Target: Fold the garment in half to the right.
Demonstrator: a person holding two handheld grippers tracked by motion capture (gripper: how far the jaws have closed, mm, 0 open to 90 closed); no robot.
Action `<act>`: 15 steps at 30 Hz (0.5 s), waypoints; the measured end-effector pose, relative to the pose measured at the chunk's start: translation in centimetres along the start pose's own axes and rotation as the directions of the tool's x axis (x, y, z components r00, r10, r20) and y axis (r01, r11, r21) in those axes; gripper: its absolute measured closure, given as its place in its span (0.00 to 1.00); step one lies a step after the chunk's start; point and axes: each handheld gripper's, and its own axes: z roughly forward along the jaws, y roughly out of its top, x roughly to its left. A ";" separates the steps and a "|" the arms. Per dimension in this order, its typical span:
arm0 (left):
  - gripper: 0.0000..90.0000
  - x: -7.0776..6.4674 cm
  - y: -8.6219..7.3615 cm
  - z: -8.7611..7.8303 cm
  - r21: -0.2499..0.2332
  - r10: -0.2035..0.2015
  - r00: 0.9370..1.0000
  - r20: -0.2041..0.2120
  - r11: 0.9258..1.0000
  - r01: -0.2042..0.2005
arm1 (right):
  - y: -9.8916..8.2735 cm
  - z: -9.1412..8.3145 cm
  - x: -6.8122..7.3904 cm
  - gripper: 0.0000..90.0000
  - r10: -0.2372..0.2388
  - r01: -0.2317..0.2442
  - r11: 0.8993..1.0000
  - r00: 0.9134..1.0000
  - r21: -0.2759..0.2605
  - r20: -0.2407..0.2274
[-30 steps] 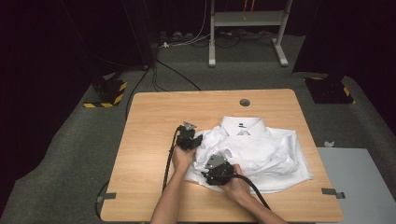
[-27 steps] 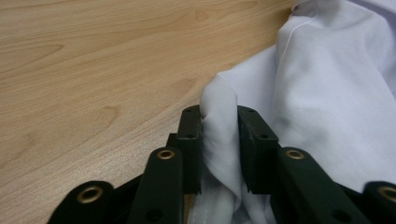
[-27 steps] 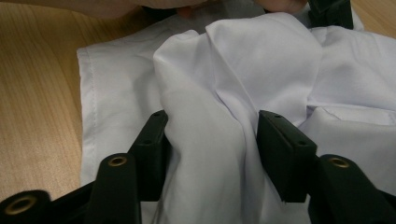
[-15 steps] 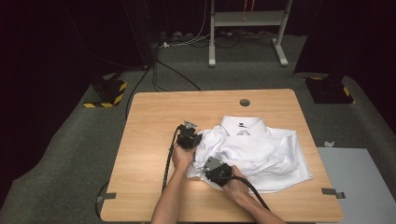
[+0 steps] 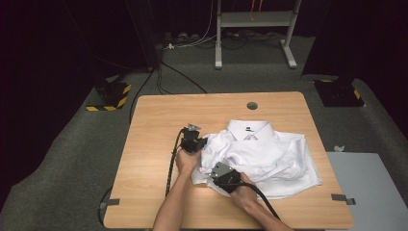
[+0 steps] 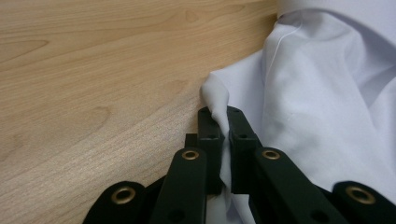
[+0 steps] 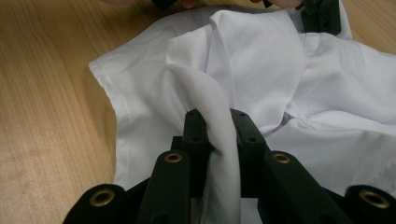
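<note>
White shirt (image 5: 269, 154) folds sit pinched between both jaws, left gripper (image 6: 223, 135) and right gripper (image 7: 219, 135) just closing.

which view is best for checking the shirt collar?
High view: the collar lies flat and whole at the far edge of the white shirt. Both gripper views show rumpled shirt fabric pinched in the tongs, no collar.

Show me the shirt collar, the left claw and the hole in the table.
shirt collar (image 5: 248, 129), high view, its middle.
left claw (image 6: 223, 122), left gripper view, between its tips.
table hole (image 5: 251, 105), high view, its centre.
</note>
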 end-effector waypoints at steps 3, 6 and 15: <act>0.96 0.1 0.2 -0.6 -0.011 -0.008 1.000 0.017 1.000 0.008 | 0.0 -0.2 0.1 0.88 -0.005 0.005 1.000 1.000 -0.006 -0.002; 0.96 0.1 0.3 -0.9 -0.017 -0.011 1.000 0.025 1.000 0.011 | 0.0 -0.4 0.2 0.88 -0.004 0.004 1.000 1.000 -0.011 -0.005; 0.96 0.1 0.8 -1.8 -0.029 -0.022 0.998 0.058 0.999 0.023 | 0.0 -1.2 0.0 0.88 -0.001 0.001 1.000 1.000 -0.031 -0.018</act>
